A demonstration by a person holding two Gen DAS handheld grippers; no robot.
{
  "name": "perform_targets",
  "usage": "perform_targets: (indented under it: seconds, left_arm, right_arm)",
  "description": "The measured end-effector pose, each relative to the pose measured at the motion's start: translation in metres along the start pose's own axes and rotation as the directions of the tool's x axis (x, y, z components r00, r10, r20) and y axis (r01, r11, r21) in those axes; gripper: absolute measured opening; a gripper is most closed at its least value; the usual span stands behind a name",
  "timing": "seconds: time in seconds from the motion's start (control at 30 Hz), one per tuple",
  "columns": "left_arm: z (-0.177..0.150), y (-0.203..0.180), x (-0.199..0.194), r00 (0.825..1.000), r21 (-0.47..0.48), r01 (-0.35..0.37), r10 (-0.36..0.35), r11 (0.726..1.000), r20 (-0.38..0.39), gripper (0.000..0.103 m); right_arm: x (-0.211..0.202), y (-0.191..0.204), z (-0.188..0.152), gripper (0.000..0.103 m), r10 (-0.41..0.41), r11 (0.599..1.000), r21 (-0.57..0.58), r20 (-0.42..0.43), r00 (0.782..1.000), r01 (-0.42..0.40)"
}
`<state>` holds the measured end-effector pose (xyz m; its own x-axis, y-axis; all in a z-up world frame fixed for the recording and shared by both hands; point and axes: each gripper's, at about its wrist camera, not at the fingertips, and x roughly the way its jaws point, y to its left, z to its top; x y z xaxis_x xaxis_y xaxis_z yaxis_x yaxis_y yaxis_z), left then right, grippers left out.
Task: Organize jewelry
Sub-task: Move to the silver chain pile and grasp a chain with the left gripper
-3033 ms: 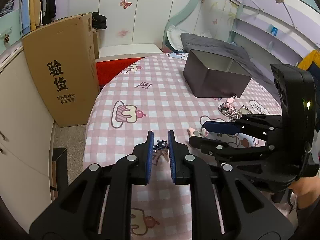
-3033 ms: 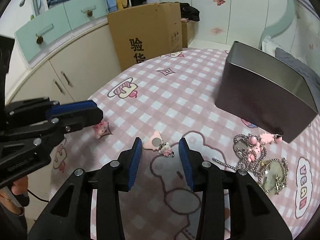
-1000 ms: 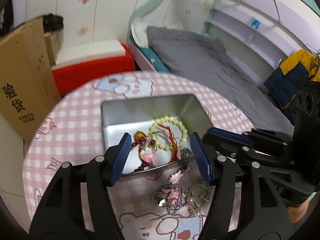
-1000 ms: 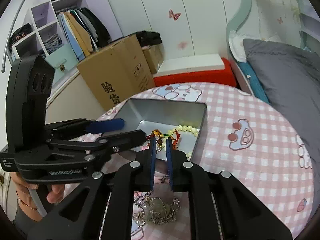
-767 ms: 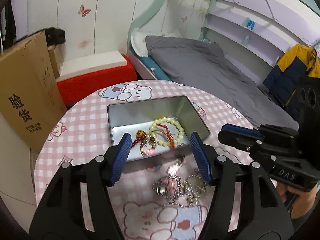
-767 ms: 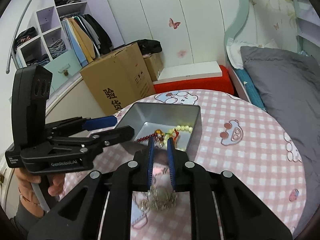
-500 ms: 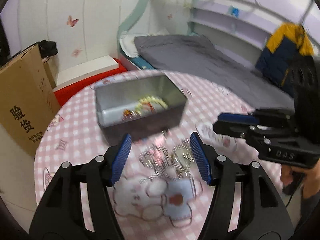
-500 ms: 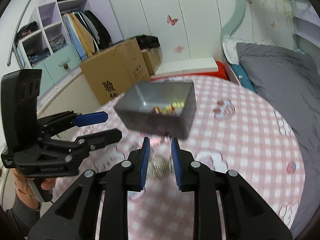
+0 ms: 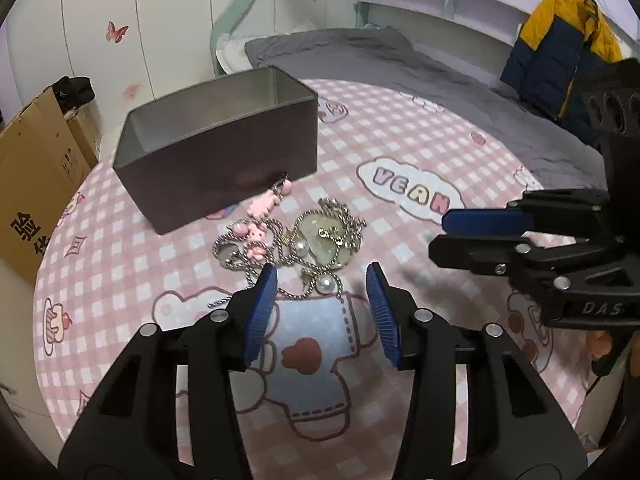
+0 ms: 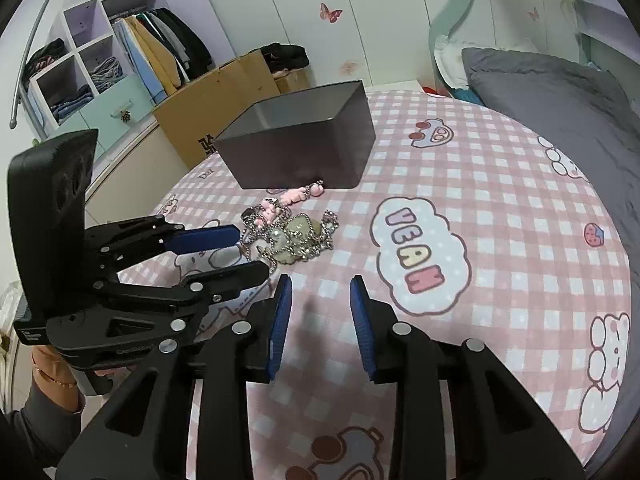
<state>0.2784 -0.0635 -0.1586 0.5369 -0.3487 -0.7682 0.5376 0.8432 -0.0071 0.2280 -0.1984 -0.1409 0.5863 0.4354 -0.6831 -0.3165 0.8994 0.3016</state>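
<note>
Left gripper point(image 9: 322, 280): jaws spread, nothing between the blue pads point(image 9: 262, 314). The jaws have just been closing. The gripper points down at the near edge of the jewelry pile point(image 9: 292, 246), with a pearl bead point(image 9: 325, 283) on a chain lying just beyond the gap between the fingertips.

Right gripper point(image 10: 320, 284): jaws part-way spread, nothing between its pads point(image 10: 280, 320), only bare tablecloth point(image 10: 500, 208) under the gap. The jaws have just been opening. It points at the cloth just to the right of the pile, beside the "VEAN" cloud print point(image 10: 416, 256). In the right wrist view the left gripper enters from the left, its fingers lying sideways with the upper tip at the pile's left edge.

Jewelry pile: a tangle of silver ball chains, a pale heart-shaped pendant point(image 9: 326, 242) and pink charms point(image 9: 256, 232). It lies on the round pink-checked table, in front of the metal tin. Its long axis runs from the tin's near wall toward the left gripper, with one pink charm touching or nearly touching the wall.

Metal tin point(image 9: 224, 172): rectangular, open side up, standing upright behind the pile. Its long axis runs left to right across the left wrist view. Its contents are hidden at this angle.

A cardboard box point(image 9: 32, 168) stands past the table's left edge.
</note>
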Motion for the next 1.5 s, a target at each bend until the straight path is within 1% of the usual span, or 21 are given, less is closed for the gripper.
perform_targets:
  seconds: [0.07, 0.13, 0.2, 0.23, 0.27, 0.3, 0.33, 0.37, 0.43, 0.5, 0.63, 0.7, 0.77, 0.83, 0.93, 1.07, 1.13, 1.27, 1.37, 1.47, 1.5]
  left_arm:
    - [-0.002, -0.002, 0.004, 1.000, 0.012, -0.018, 0.018, 1.000, -0.010, 0.043]
    - [-0.003, -0.003, 0.009, 0.999, 0.019, -0.029, 0.030, 0.999, -0.027, 0.036]
    - [-0.002, -0.004, 0.011, 0.999, 0.018, -0.036, 0.037, 0.999, -0.024, 0.033]
    - [-0.002, -0.003, 0.011, 0.999, 0.016, -0.039, 0.039, 0.999, -0.025, 0.029]
    - [-0.001, -0.002, 0.012, 0.999, 0.014, -0.043, 0.043, 0.999, -0.027, 0.028]
    - [-0.001, -0.003, 0.013, 0.999, 0.013, -0.045, 0.045, 0.999, -0.028, 0.022]
    - [-0.001, -0.003, 0.013, 0.998, 0.017, -0.047, 0.048, 0.999, -0.030, 0.019]
    - [-0.001, -0.003, 0.012, 0.998, 0.021, -0.048, 0.049, 0.999, -0.031, 0.018]
    - [-0.002, -0.001, 0.010, 0.999, 0.012, -0.031, 0.031, 0.999, -0.033, 0.015]
    - [-0.004, 0.003, 0.006, 0.999, -0.009, 0.003, -0.003, 1.000, -0.033, 0.015]
    - [-0.007, 0.012, -0.005, 0.999, -0.041, 0.048, -0.049, 0.998, -0.024, 0.015]
    - [-0.011, 0.015, -0.012, 0.998, -0.045, 0.054, -0.055, 0.998, -0.015, 0.014]
    - [-0.014, 0.022, -0.020, 0.998, -0.062, 0.067, -0.067, 0.996, -0.003, 0.004]
    - [-0.016, 0.029, -0.030, 0.995, -0.086, 0.099, -0.099, 0.991, 0.010, 0.004]
    - [-0.019, 0.039, -0.041, 0.992, -0.115, 0.123, -0.120, 0.986, 0.033, 0.003]
    - [-0.024, 0.049, -0.048, 0.993, -0.143, 0.114, -0.108, 0.983, 0.046, 0.004]
    - [-0.027, 0.055, -0.051, 0.992, -0.159, 0.125, -0.119, 0.979, 0.052, 0.004]
    - [-0.032, 0.065, -0.055, 0.993, -0.182, 0.111, -0.100, 0.977, 0.068, 0.004]
    - [-0.034, 0.073, -0.055, 0.992, -0.209, 0.114, -0.099, 0.971, 0.078, 0.004]
    - [-0.036, 0.076, -0.053, 0.994, -0.212, 0.103, -0.091, 0.972, 0.068, 0.004]
    - [-0.036, 0.077, -0.052, 0.994, -0.210, 0.097, -0.085, 0.973, 0.064, 0.004]
  right_arm:
    - [-0.001, -0.002, -0.002, 0.029, 0.003, 1.000, 0.005, 0.000, 1.000, -0.003]
    - [-0.001, -0.004, -0.003, 0.029, 0.006, 1.000, 0.009, 0.002, 1.000, -0.006]
    - [0.000, -0.005, -0.004, 0.029, 0.008, 1.000, 0.014, 0.001, 1.000, -0.008]
    - [0.000, -0.005, -0.004, 0.029, 0.009, 1.000, 0.014, 0.001, 1.000, -0.009]
    - [0.000, -0.006, -0.005, 0.029, 0.011, 1.000, 0.016, -0.001, 1.000, -0.011]
    - [0.001, -0.006, -0.005, 0.029, 0.012, 1.000, 0.017, -0.004, 1.000, -0.012]
    - [0.001, -0.006, -0.005, 0.030, 0.012, 1.000, 0.017, -0.005, 1.000, -0.012]
    - [0.002, -0.006, -0.006, 0.030, 0.013, 1.000, 0.018, -0.006, 1.000, -0.013]
    - [0.002, -0.006, -0.006, 0.030, 0.016, 1.000, 0.019, -0.008, 1.000, -0.016]
    - [0.002, -0.005, -0.007, 0.030, 0.016, 1.000, 0.017, -0.009, 1.000, -0.016]
    - [0.001, -0.001, -0.006, 0.031, 0.023, 1.000, 0.007, -0.009, 1.000, -0.023]
    - [0.001, 0.003, -0.005, 0.031, 0.029, 1.000, -0.001, -0.009, 1.000, -0.029]
    - [0.002, 0.007, -0.004, 0.032, 0.031, 0.999, -0.012, -0.009, 0.999, -0.031]
    - [0.004, 0.013, -0.003, 0.032, 0.028, 0.999, -0.033, -0.012, 1.000, -0.028]
    - [0.011, 0.025, -0.003, 0.032, 0.026, 0.997, -0.067, -0.023, 0.999, -0.028]
    - [0.021, 0.044, -0.003, 0.032, 0.024, 0.992, -0.124, -0.039, 0.999, -0.029]
    - [0.025, 0.050, -0.004, 0.032, 0.023, 0.990, -0.141, -0.046, 0.999, -0.030]
    - [0.035, 0.065, -0.001, 0.032, 0.031, 0.984, -0.176, -0.052, 0.998, -0.040]
    - [0.042, 0.073, 0.005, 0.032, 0.018, 0.981, -0.193, -0.039, 0.999, -0.025]
    - [0.055, 0.077, 0.012, 0.032, -0.019, 0.978, -0.206, -0.030, 0.999, 0.012]
    - [0.060, 0.078, 0.014, 0.032, -0.024, 0.978, -0.208, -0.040, 0.999, 0.015]
